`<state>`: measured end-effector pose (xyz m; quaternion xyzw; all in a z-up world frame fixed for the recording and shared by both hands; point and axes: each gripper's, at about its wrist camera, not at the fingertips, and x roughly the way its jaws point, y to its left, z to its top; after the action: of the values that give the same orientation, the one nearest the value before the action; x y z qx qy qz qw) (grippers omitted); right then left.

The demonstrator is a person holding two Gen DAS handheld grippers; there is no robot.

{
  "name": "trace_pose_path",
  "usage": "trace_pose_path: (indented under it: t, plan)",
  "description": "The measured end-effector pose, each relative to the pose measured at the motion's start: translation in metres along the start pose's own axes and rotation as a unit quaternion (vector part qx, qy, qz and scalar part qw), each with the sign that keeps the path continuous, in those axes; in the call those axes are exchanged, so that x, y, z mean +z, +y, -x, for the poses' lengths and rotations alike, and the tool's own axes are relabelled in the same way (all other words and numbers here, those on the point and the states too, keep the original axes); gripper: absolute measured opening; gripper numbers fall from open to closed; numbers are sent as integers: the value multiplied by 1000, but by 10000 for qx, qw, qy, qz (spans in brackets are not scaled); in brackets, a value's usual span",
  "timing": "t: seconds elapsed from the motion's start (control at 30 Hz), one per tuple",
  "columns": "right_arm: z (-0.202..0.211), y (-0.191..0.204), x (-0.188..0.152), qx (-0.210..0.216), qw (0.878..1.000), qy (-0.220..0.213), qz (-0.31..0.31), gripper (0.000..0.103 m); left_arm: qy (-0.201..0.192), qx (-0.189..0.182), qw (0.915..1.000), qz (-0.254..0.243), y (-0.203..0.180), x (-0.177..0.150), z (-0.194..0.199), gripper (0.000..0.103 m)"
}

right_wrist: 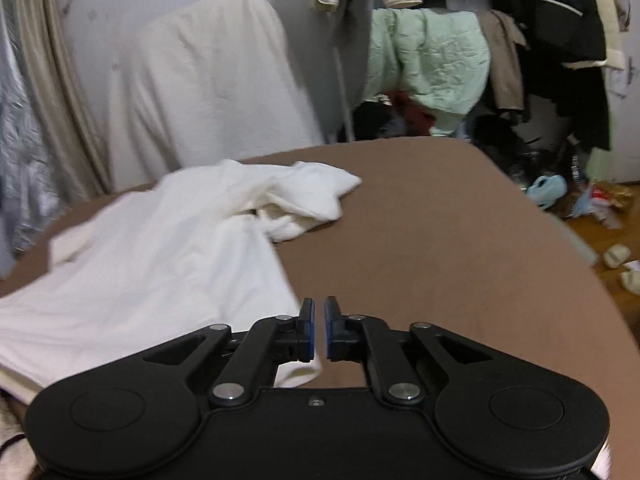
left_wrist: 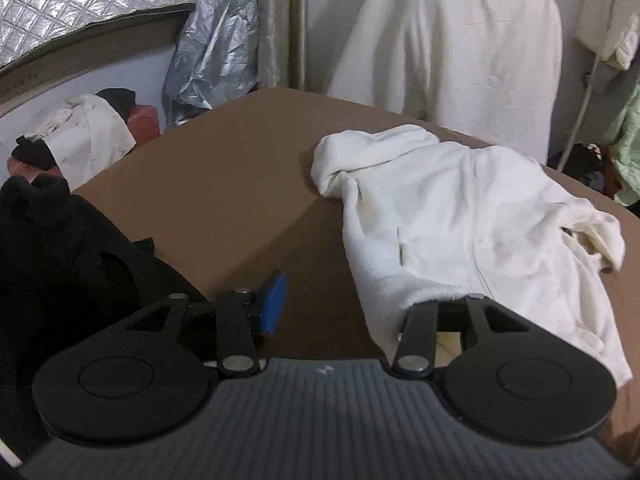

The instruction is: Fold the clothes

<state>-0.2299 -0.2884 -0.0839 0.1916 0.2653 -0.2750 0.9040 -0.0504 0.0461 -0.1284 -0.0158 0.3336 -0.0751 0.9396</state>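
Unmarked white garment (left_wrist: pixel 460 216), brown bed (left_wrist: pixel 224 184)

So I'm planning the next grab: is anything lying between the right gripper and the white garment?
Nothing visible: the right gripper sits right beside the white garment, with only bare brown bedsheet around.

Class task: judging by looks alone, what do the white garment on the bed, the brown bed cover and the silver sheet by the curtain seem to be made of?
White garment: probably soft fleece or brushed cotton; matte, fuzzy nap at its edge.
Brown bed cover: likely smooth woven or knit fabric; matte, stretched flat.
Silver sheet: seemingly metallised foil or coated fabric; shiny, sharply crinkled.
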Motion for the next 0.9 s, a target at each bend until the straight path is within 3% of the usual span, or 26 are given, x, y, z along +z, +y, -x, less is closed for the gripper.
trace_pose_path:
  t: [0.1,0.17,0.27,0.37,0.5,0.53,0.57,0.6,0.67,0.77,0.8,0.9]
  plan:
    - [8,3,9,434,9988,44,-217,22,-49,-158,9999,-32,1,5,18,49]
    - [14,5,17,821,9955,152,-451,40,-112,-237,9996,-94,0,11,32,52]
    - [25,15,20,1262,9896,294,-620,43,-214,-178,9988,-403,-3,23,48,62]
    - [35,33,30,1427,9879,425,-430,45,-133,102,9955,-928,-10,29,55,70]
    - [48,52,43,1534,9869,482,-124,50,406,-9,9882,-1479,-22,23,55,70]
    - [49,56,46,1579,9861,516,-73,50,462,-35,9826,-1797,-31,17,56,71]
    - [50,60,48,1645,9847,572,-23,51,458,-53,9736,-2235,-42,9,59,79]
    - [49,65,50,1710,9831,659,11,52,454,-70,9627,-2668,-54,1,61,83]
    - [44,74,54,1796,9798,883,22,52,386,-302,9343,-3531,-76,-19,59,103]
    - [31,89,64,1930,9725,1307,-17,52,1156,-537,9090,-3969,-88,-24,33,100]
    - [29,95,70,1966,9702,1418,-53,52,1196,-522,9104,-3926,-86,-17,29,100]
    - [30,114,94,2145,9625,1658,-14,52,900,-474,9365,-3355,-72,22,27,100]
